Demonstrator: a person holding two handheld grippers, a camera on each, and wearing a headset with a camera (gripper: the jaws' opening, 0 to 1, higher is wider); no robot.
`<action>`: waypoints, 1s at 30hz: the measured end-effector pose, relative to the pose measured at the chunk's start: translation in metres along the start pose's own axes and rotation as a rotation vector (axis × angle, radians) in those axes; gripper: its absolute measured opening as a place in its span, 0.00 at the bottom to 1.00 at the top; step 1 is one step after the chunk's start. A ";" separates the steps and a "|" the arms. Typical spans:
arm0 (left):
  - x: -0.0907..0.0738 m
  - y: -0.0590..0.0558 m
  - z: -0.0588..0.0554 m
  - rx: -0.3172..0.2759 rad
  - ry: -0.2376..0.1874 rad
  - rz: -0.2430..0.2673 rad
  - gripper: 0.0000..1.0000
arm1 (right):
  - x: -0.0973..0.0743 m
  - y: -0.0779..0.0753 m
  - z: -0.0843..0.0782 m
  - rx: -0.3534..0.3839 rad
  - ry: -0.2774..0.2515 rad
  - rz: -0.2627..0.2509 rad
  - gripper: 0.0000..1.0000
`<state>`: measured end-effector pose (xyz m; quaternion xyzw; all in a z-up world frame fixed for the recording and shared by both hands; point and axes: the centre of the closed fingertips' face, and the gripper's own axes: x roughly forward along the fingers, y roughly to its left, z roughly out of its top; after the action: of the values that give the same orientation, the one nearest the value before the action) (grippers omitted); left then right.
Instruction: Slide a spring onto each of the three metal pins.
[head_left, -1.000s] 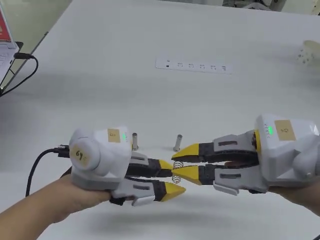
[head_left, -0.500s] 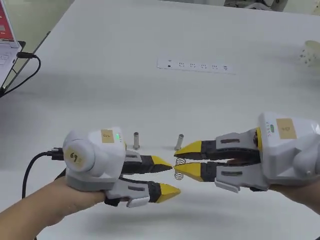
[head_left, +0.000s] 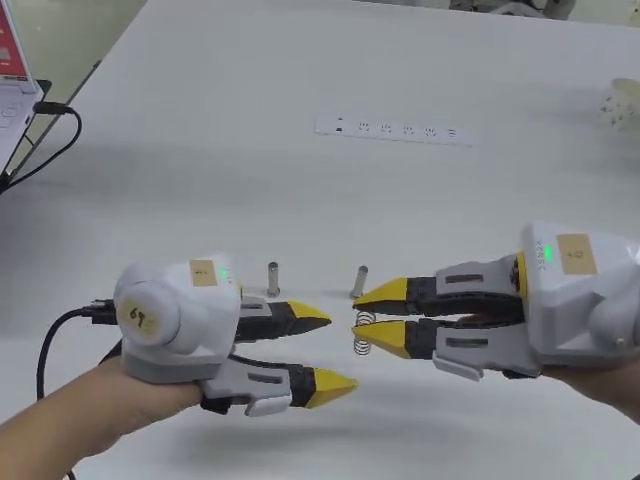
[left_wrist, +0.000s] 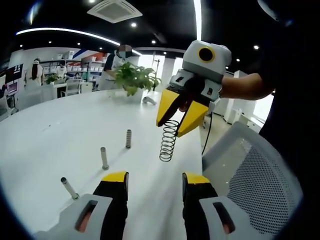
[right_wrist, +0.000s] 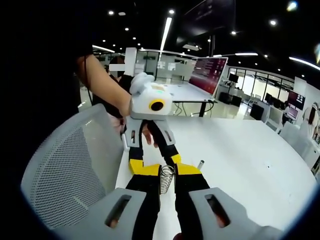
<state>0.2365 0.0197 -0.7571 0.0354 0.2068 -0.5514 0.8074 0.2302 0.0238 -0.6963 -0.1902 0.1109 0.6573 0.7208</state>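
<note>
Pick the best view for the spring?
Left gripper view: the spring hangs full length, coils distinct, from the right gripper. Head view shows it small between the yellow tips. Right gripper view shows it foreshortened between the jaws.

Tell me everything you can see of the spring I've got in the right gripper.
The spring is a thin, silvery, bare-metal coil with open, evenly spaced turns. The right gripper is shut on its upper end between the yellow tips. The rest hangs down, slightly tilted, with the lower end free. It hangs over the white table near the edge and is not on any of the three pins. The open left gripper faces it without touching.
</note>
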 end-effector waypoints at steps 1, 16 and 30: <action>-0.001 0.001 -0.001 -0.004 0.002 0.006 0.39 | 0.000 0.000 0.000 -0.001 0.001 -0.001 0.07; -0.023 0.023 -0.019 -0.041 0.007 0.135 0.74 | -0.002 -0.007 -0.005 0.002 0.012 -0.037 0.07; -0.048 0.045 -0.026 -0.069 -0.003 0.247 0.95 | -0.004 -0.016 -0.011 0.013 0.019 -0.074 0.07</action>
<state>0.2548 0.0860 -0.7704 0.0320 0.2187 -0.4405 0.8701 0.2465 0.0149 -0.7030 -0.1958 0.1149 0.6274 0.7448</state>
